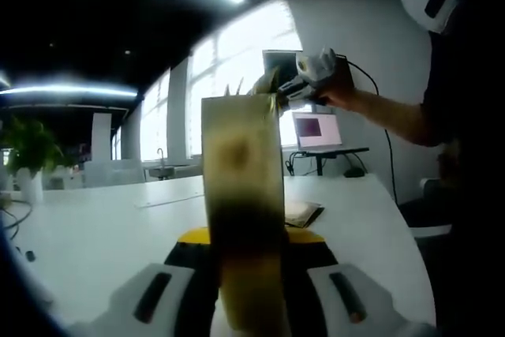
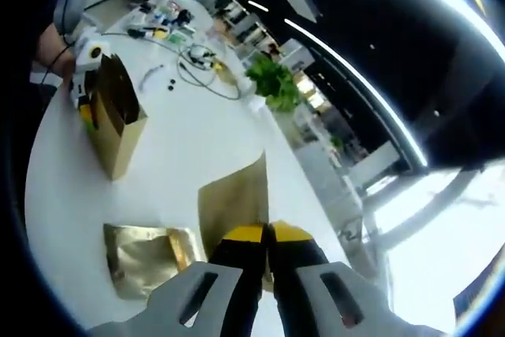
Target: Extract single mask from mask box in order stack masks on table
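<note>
Your left gripper [image 1: 251, 274] is closed on the tall kraft-brown mask box [image 1: 241, 219], which stands upright between its yellow-tipped jaws, long axis vertical, open top up. In the right gripper view the same box [image 2: 114, 120] stands at the far left of the white table [image 2: 189, 147], with the left gripper [image 2: 85, 76] against its side.

Your right gripper [image 2: 267, 254] has its jaws pressed together on one edge of a flat gold-brown mask packet [image 2: 235, 195]. The packet hangs out ahead of the jaws, above the table and well clear of the box. In the left gripper view, the right gripper [image 1: 309, 76] is up beside the box's top right corner.

The move turns on this: the small pile of shiny gold packets [image 2: 146, 254] lies on the table near you, below and to the left of the held packet, between it and the box. I judge the right hand must carry the packet down and left to lay it flat on that pile; the left only steadies the box.

No brand, label or writing can be read on box or packets.
</note>
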The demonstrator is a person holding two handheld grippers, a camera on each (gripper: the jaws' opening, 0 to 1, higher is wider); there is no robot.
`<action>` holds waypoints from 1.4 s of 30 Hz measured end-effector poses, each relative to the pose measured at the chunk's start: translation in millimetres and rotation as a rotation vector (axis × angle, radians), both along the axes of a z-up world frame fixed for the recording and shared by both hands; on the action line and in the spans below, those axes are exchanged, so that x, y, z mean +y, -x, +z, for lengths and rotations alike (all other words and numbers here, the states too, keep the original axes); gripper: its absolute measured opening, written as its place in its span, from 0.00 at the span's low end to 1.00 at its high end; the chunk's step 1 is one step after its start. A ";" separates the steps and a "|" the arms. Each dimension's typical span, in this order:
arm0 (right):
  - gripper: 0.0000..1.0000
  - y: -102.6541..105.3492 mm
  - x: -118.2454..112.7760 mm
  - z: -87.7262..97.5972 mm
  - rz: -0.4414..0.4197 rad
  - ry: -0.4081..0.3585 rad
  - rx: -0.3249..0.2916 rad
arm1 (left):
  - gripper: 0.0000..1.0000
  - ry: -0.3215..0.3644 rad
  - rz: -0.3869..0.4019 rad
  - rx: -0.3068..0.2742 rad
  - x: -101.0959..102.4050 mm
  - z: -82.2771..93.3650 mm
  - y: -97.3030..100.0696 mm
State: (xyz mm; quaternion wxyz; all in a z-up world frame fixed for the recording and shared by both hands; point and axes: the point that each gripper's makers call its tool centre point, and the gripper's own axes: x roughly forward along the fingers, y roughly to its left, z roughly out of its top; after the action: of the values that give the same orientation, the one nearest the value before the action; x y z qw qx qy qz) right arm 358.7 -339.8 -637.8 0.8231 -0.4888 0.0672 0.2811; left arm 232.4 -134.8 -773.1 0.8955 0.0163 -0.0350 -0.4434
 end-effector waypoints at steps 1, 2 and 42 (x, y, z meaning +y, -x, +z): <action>0.00 0.0 -0.4 -2.6 -0.003 0.003 0.002 | 0.33 0.000 0.000 0.000 0.0 -0.1 0.0; 0.00 -1.5 -3.0 -7.7 -0.012 0.016 0.004 | 0.33 0.000 0.000 0.000 0.1 -0.1 0.1; 0.00 65.4 9.2 -114.8 -0.013 0.263 0.010 | 0.33 -0.003 0.000 0.002 -0.1 -1.5 -0.3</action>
State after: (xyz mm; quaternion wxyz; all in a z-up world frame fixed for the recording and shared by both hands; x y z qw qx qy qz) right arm 293.4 -330.6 -752.6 0.7534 -0.5907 0.1105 0.2669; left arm 232.8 -134.9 -774.6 0.8954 0.0172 -0.0337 -0.4436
